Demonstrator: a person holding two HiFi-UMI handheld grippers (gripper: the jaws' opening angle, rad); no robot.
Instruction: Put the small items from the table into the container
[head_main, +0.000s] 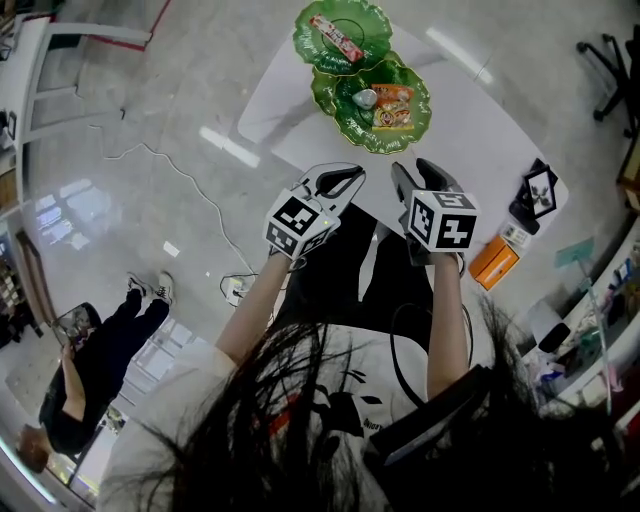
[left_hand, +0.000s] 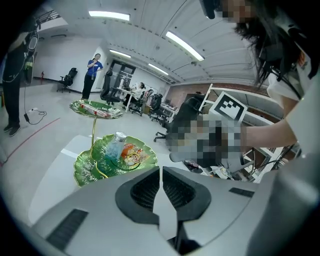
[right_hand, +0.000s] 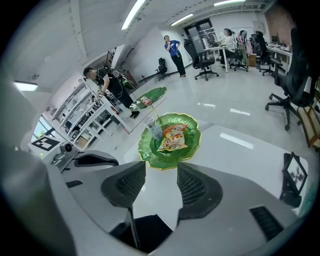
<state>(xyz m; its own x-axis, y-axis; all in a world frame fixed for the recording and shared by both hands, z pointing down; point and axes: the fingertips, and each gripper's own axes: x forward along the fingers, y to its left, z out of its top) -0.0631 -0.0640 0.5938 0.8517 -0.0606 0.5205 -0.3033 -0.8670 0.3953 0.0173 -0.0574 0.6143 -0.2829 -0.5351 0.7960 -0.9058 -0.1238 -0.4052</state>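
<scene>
A two-tier green leaf-shaped tray stand stands on the white table (head_main: 470, 130). Its upper tray (head_main: 375, 20) holds a red snack bar (head_main: 335, 37). The lower tray (head_main: 335, 95) holds an orange snack packet (head_main: 393, 105) and a small clear bottle (head_main: 365, 98). My left gripper (head_main: 352, 174) hovers at the table's near edge, short of the lower tray, jaws shut on nothing. My right gripper (head_main: 415, 168) is beside it, open and empty. The left gripper view has the left gripper (left_hand: 160, 170) facing the bottle (left_hand: 116, 145). In the right gripper view the right gripper (right_hand: 161, 167) faces the packet (right_hand: 172, 139).
An orange box (head_main: 494, 262) and a black framed object (head_main: 540, 188) lie at the table's right end. A person (head_main: 95, 370) stands on the floor to the left. A cable (head_main: 180, 175) runs across the floor. Office chairs (right_hand: 287, 95) stand beyond the table.
</scene>
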